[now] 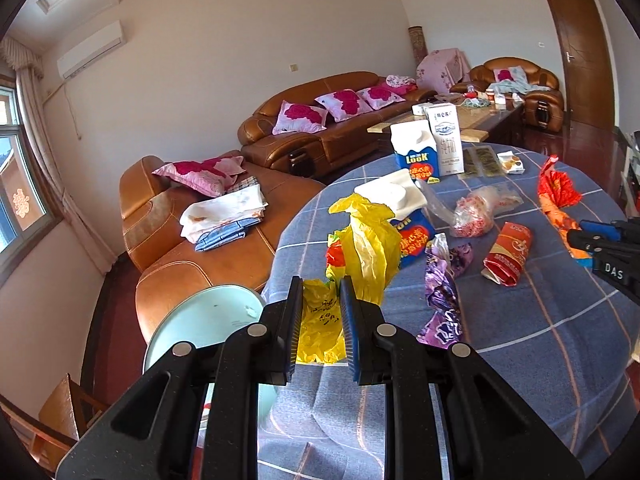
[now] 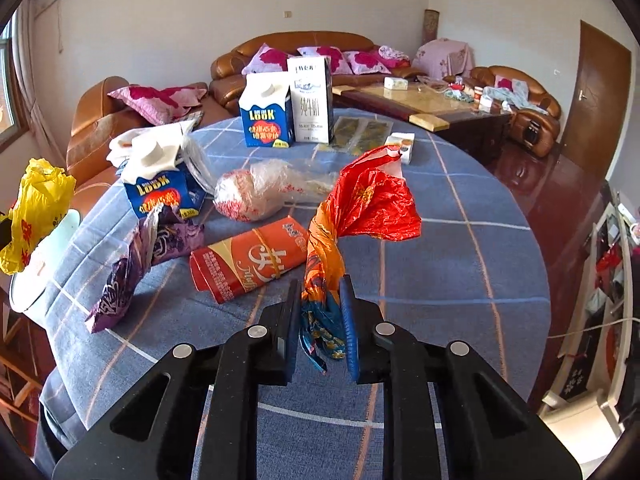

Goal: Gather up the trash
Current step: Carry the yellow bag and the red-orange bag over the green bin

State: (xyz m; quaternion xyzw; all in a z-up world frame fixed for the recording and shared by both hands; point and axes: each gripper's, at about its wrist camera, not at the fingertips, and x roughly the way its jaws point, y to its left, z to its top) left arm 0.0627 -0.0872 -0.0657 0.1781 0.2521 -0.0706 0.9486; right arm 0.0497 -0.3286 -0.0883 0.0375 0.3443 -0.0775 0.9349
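My left gripper (image 1: pixel 320 286) is shut on a crumpled yellow plastic bag (image 1: pixel 370 248), lifted above the table's left edge; the same yellow bag (image 2: pixel 36 216) shows at the far left of the right wrist view. My right gripper (image 2: pixel 321 286) is shut on a twisted red and orange wrapper (image 2: pixel 360 208) that stands up off the blue checked tablecloth (image 2: pixel 460 272); the wrapper (image 1: pixel 554 196) and right gripper (image 1: pixel 580 240) appear at the right edge of the left wrist view. Loose on the cloth lie a purple wrapper (image 2: pixel 128 272), a flattened red packet (image 2: pixel 248 260) and a clear bag (image 2: pixel 256 194).
A pale green bin (image 1: pixel 204 320) stands beside the table's left edge, below the yellow bag. Two blue Look cartons (image 2: pixel 266 114) (image 2: pixel 160 188) and a white milk carton (image 2: pixel 310 100) stand on the cloth. Brown leather sofas (image 1: pixel 328 120) lie beyond.
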